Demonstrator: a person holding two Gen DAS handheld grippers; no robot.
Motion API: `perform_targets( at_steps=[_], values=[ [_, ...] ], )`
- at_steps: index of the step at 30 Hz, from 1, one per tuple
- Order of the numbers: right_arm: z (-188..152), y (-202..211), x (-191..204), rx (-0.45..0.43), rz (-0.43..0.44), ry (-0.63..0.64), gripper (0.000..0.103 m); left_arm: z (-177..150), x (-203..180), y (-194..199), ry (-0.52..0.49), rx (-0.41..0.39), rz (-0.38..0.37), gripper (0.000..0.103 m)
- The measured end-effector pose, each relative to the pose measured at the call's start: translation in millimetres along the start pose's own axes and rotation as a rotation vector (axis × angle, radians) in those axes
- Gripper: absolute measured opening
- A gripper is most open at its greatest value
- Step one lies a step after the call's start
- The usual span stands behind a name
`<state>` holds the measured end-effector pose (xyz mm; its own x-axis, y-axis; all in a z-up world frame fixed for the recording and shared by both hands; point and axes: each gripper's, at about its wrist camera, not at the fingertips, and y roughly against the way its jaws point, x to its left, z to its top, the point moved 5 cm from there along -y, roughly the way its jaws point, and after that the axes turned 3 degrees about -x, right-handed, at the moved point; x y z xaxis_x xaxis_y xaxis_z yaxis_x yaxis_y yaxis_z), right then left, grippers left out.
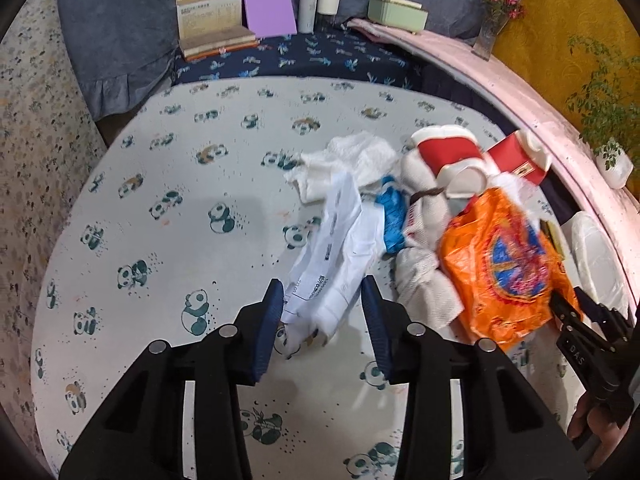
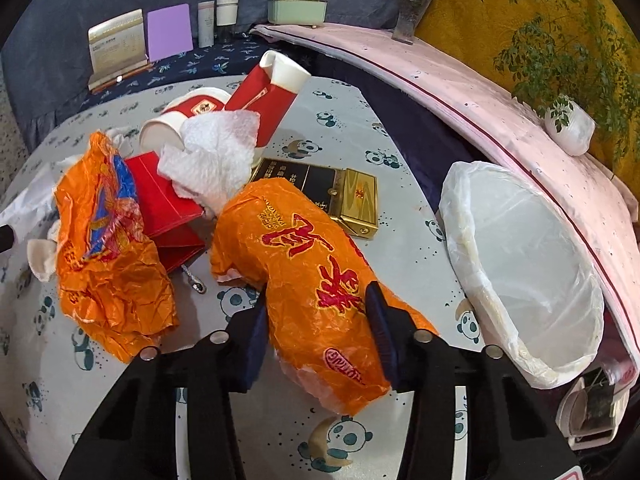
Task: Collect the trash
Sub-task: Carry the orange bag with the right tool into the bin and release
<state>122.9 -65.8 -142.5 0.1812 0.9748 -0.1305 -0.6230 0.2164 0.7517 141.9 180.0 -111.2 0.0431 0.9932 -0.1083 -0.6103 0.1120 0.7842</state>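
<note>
A heap of trash lies on the panda-print table (image 1: 160,184). In the left wrist view my left gripper (image 1: 324,300) is open, its jaws on either side of a crumpled white paper slip (image 1: 340,248). Beyond lie white tissue (image 1: 352,156), a blue wrapper (image 1: 394,216) and red-and-white paper cups (image 1: 448,152). In the right wrist view my right gripper (image 2: 320,312) brackets an orange plastic bag (image 2: 316,276) with red characters, jaws against its sides. A second orange bag (image 2: 104,240) lies left. A bin lined with a white bag (image 2: 528,272) stands at the right.
A black-and-gold box (image 2: 328,192), a red envelope (image 2: 168,200), and tissue (image 2: 216,160) lie mid-table. Books (image 1: 212,20), a purple card (image 1: 268,8), jars (image 1: 320,4) and a green box (image 1: 396,14) line the back. A pink ledge (image 2: 500,96) carries plants.
</note>
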Motion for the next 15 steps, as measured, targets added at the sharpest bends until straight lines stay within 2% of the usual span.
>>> perform_targets(
  at_steps=[1, 4, 10, 15],
  values=[
    [1.2, 2.1, -2.7, -0.005, 0.006, -0.009, 0.034, 1.7, -1.5, 4.2, -0.002, -0.01, -0.001, 0.038],
    [6.7, 12.6, -8.8, -0.03, 0.021, -0.03, 0.027, 8.1, -6.9, 17.7, -0.002, -0.038, -0.01, 0.038],
    [18.6, 42.4, -23.6, -0.089, 0.052, -0.09, 0.025, 20.0, -26.2, 46.3, -0.02, -0.1, -0.043, 0.037],
    [26.2, 66.0, -41.2, -0.131, 0.051, -0.135, 0.025, 27.8, -60.4, 66.6, -0.069, -0.142, -0.1, 0.037]
  ],
)
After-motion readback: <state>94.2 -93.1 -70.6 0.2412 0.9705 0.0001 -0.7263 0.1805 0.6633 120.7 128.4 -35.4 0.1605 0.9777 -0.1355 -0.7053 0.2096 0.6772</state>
